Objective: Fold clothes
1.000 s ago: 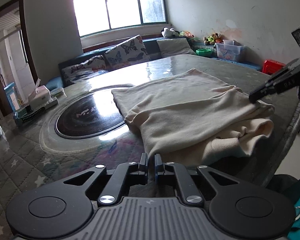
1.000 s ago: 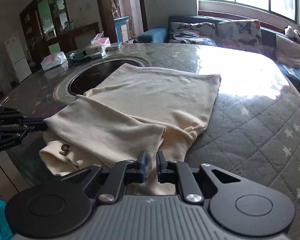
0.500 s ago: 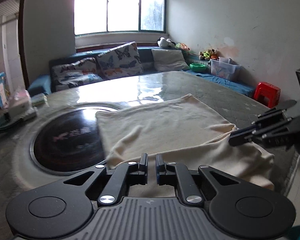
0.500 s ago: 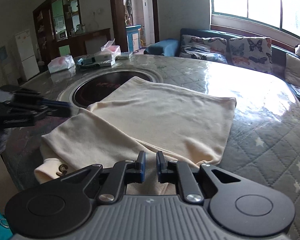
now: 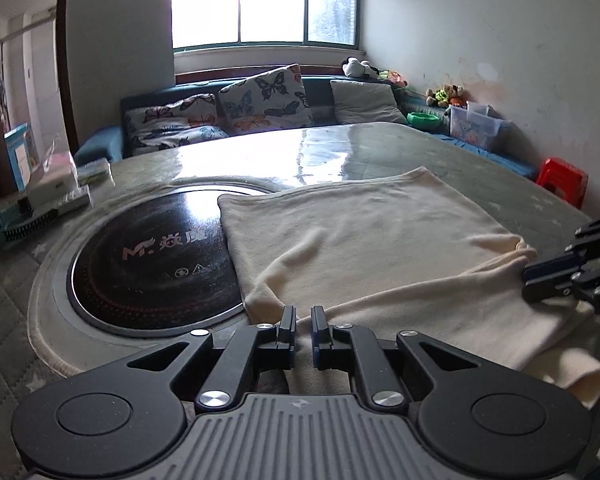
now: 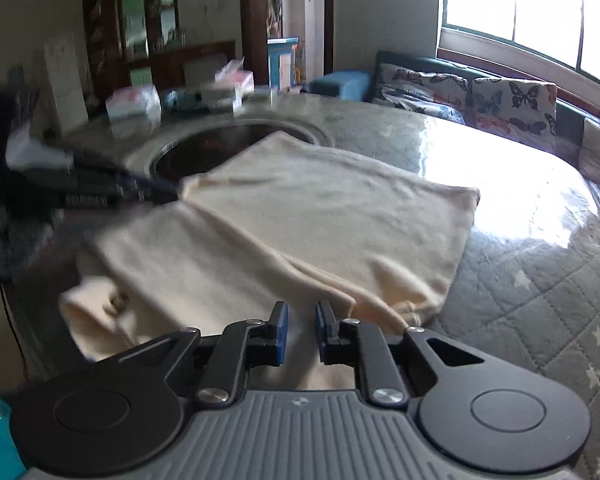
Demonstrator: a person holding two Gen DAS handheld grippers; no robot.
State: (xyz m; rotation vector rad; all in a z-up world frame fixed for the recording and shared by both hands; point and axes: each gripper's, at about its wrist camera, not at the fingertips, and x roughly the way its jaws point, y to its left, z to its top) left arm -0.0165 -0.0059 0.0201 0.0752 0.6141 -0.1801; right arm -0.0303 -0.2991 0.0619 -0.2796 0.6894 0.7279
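A cream garment (image 5: 380, 248) lies partly folded on the round table (image 5: 380, 152), one layer doubled over along the near edge. My left gripper (image 5: 303, 318) is shut, with only a narrow slit between its fingers, and the fold's left corner lies just past its tips. Seen from the right wrist view, the left gripper (image 6: 168, 194) touches that corner of the garment (image 6: 320, 216). My right gripper (image 6: 300, 316) hovers over the fold's right end, its jaws opening, with cloth under the gap and none pinched. In the left wrist view the right gripper (image 5: 530, 284) sits at the cloth's right edge.
A black round cooktop (image 5: 152, 264) is set into the table left of the garment. Tissue boxes (image 5: 56, 184) stand at the far left rim. A sofa with butterfly cushions (image 5: 260, 96) runs under the window. A red stool (image 5: 564, 180) stands beside the table.
My left gripper slid along the table edge to the fold's left corner. The right gripper's jaws have spread a little, and it shifted slightly over the fold's right end.
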